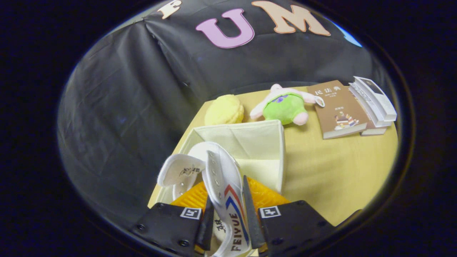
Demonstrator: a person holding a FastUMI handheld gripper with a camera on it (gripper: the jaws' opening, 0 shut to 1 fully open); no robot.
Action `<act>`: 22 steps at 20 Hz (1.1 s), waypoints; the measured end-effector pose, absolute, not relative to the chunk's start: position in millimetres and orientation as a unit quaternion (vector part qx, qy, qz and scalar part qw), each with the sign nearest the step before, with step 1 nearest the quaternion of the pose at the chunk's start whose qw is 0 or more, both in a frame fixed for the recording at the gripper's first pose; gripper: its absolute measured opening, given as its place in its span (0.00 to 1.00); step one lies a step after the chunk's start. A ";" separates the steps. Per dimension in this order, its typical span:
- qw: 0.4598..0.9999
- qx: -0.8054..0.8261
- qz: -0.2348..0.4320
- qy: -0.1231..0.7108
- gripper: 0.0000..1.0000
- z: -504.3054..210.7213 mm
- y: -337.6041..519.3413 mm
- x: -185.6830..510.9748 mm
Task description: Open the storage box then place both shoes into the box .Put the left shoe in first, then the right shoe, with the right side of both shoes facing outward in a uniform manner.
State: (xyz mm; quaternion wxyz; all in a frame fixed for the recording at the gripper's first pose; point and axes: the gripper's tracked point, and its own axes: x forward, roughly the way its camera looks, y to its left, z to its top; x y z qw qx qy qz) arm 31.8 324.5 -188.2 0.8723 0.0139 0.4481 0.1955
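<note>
My gripper [228,217] is shut on a white canvas shoe [221,178] with a red and blue stripe, both fingers pressing its side wall. The shoe hangs over the near part of an open cream fabric storage box [262,141], its tongue [178,169] flopping to the left. An orange-yellow sole [264,196], ridged, shows under the held shoe at the box's near end; whether it belongs to the held shoe or another one I cannot tell. The box's far half looks bare inside.
Beyond the box lie a yellow plush ball [224,110] and a green and pink plush toy [285,105]. A brown book [337,109] and a stack of white books [375,101] sit at the far right of the wooden table [339,171].
</note>
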 end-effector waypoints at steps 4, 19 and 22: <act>0.892 0.003 0.214 0.398 0.72 -154.7 312.5 28.2; 0.943 -0.033 0.241 0.225 1.00 -70.0 185.9 -31.4; 0.954 -0.015 0.224 0.197 1.00 -59.9 143.9 -37.8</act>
